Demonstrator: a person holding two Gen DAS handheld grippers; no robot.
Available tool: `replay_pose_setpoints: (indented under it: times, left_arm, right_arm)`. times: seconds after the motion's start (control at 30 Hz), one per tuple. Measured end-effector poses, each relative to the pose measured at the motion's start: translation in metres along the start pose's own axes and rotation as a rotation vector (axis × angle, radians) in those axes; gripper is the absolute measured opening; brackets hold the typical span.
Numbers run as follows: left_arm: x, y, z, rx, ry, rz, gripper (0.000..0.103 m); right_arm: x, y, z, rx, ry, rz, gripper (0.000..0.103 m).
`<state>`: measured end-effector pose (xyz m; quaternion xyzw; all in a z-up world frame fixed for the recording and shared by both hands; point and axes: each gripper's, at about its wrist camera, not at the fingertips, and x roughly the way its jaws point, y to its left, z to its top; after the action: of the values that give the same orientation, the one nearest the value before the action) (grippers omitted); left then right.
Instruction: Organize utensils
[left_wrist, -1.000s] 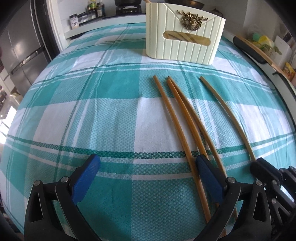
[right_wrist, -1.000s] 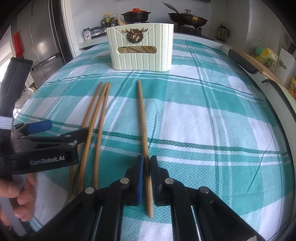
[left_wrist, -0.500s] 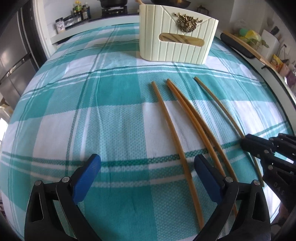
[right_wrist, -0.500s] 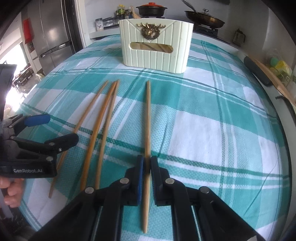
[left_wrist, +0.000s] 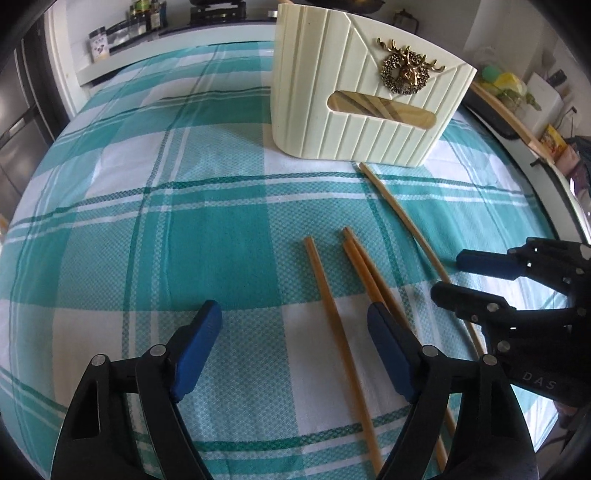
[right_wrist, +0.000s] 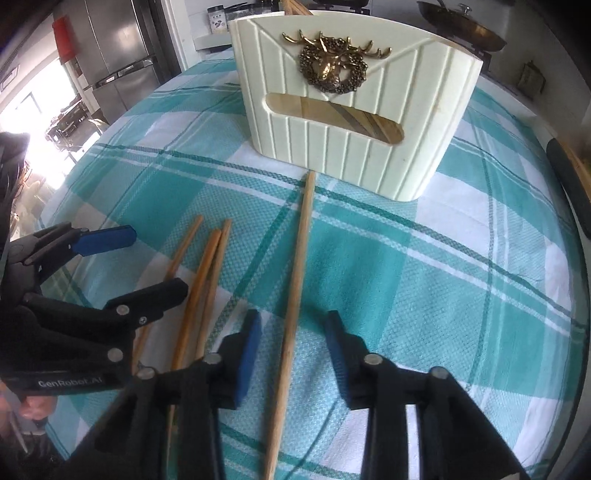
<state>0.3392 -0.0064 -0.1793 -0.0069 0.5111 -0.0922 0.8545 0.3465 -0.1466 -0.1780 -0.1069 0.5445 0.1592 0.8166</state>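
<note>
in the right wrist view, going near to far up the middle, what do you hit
right gripper jaws, opening around the lone chopstick without pressing it → the rest of that chopstick running away on the checked cloth → cream utensil holder with the gold deer badge

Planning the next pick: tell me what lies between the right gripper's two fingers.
One chopstick lies on the checked cloth between the right gripper's opening jaws, untouched by either pad, its far tip near the cream holder. The right wrist view shows it.
</note>
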Motion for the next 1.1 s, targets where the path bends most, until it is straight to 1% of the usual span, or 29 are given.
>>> replay_pose_setpoints:
  times: [0.07, 0.13, 0.23, 0.43, 0.5, 0.6, 0.67, 0.77, 0.93, 1.03, 1.1]
  left_arm:
    - [0.0, -0.002, -0.002, 0.015, -0.004, 0.016, 0.083]
    - [0.001, -0.005, -0.003, 0.028, -0.004, 0.037, 0.083]
    - [0.002, -0.009, -0.004, 0.039, -0.007, 0.056, 0.083]
    - [0.003, -0.009, -0.004, 0.043, -0.007, 0.062, 0.083]
    - [0.003, -0.01, -0.004, 0.045, -0.005, 0.065, 0.083]
    - [0.002, -0.009, -0.005, 0.049, -0.009, 0.065, 0.083]
    - [0.0, -0.009, -0.009, 0.051, -0.015, 0.062, 0.083]
    - [-0.005, -0.008, -0.016, 0.053, -0.028, 0.051, 0.082]
    - [-0.012, -0.007, -0.025, 0.063, -0.03, 0.024, 0.082]
    - [-0.013, -0.003, -0.022, 0.051, -0.02, -0.008, 0.082]
    - [-0.01, -0.001, -0.015, 0.038, -0.012, -0.031, 0.082]
  right_arm:
    - [-0.001, -0.001, -0.004, -0.01, 0.01, -0.004, 0.04]
    - [0.0, -0.003, -0.005, 0.0, 0.017, 0.015, 0.04]
    - [0.002, -0.004, 0.001, -0.003, 0.019, 0.013, 0.04]
    - [0.019, -0.001, 0.031, -0.023, 0.018, -0.007, 0.04]
    - [0.025, 0.002, 0.044, -0.031, 0.005, -0.021, 0.039]
    - [0.033, 0.006, 0.057, -0.033, -0.008, -0.026, 0.018]
    - [0.034, 0.008, 0.058, -0.036, -0.014, -0.03, 0.009]
    - [0.027, 0.006, 0.044, -0.031, -0.011, -0.009, 0.006]
    - [0.004, -0.007, -0.005, 0.027, 0.004, 0.016, 0.006]
    - [-0.008, -0.012, -0.03, 0.072, 0.02, 0.016, 0.007]
    - [-0.011, -0.017, -0.035, 0.101, 0.033, 0.031, 0.007]
